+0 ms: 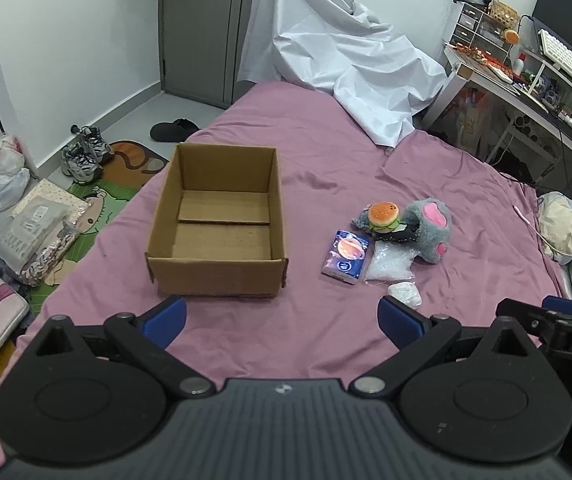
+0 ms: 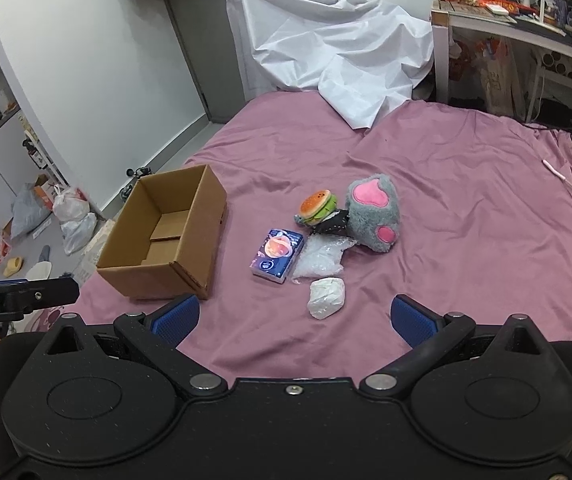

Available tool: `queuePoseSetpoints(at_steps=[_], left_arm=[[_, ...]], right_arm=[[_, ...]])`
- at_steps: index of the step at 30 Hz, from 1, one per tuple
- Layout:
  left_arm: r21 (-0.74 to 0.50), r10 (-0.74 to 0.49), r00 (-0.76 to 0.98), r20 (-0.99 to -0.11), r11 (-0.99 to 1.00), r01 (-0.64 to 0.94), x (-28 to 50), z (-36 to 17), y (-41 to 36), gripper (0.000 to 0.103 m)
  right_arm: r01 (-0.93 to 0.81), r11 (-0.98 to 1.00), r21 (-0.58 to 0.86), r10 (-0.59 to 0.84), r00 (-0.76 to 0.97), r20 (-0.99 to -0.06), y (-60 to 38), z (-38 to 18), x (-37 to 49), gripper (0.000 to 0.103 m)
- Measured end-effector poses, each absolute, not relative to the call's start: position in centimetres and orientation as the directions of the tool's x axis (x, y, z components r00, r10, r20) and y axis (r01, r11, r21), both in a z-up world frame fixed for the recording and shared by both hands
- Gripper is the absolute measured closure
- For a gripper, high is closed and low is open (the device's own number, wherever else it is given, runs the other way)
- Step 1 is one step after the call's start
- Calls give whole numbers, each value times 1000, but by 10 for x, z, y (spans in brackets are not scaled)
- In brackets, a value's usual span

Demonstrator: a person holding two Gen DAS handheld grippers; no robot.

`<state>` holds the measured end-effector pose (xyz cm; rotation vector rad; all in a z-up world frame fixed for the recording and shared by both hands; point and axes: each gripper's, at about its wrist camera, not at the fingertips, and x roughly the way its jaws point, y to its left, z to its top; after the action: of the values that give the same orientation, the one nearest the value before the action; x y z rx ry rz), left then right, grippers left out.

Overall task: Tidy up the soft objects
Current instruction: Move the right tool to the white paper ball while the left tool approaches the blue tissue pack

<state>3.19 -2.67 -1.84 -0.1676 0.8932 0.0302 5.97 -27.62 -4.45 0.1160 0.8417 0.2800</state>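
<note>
An open, empty cardboard box (image 1: pixel 217 220) (image 2: pixel 161 236) sits on the pink bed sheet. To its right lie soft items: a burger plush (image 1: pixel 384 216) (image 2: pixel 320 206), a grey paw plush (image 1: pixel 432 232) (image 2: pixel 374 212), a blue tissue pack (image 1: pixel 346 256) (image 2: pixel 277 254), a clear plastic bag (image 1: pixel 390 264) (image 2: pixel 320 258) and a white wad (image 1: pixel 404 293) (image 2: pixel 327 297). My left gripper (image 1: pixel 281 320) is open and empty, just before the box. My right gripper (image 2: pixel 296 318) is open and empty, just before the white wad.
A crumpled white sheet (image 1: pixel 338 64) covers something at the bed's far end. A cluttered desk (image 1: pixel 526 80) stands to the right. Shoes (image 1: pixel 85 152), bags and mats lie on the floor left of the bed. A pillow (image 1: pixel 566 232) lies at the right edge.
</note>
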Motion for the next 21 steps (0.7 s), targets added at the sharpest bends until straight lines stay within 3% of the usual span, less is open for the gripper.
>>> queuePoseSetpoints(at_steps=[13, 21], left_arm=[[-149, -77, 616, -784, 987, -67, 61, -40, -53, 2], [-159, -105, 606, -789, 987, -36, 80, -54, -70, 12]], right_arm=[[-146, 953, 267, 299, 614, -731, -296, -69, 83, 5], [-108, 938, 330, 327, 591, -737, -308, -84, 98, 9]])
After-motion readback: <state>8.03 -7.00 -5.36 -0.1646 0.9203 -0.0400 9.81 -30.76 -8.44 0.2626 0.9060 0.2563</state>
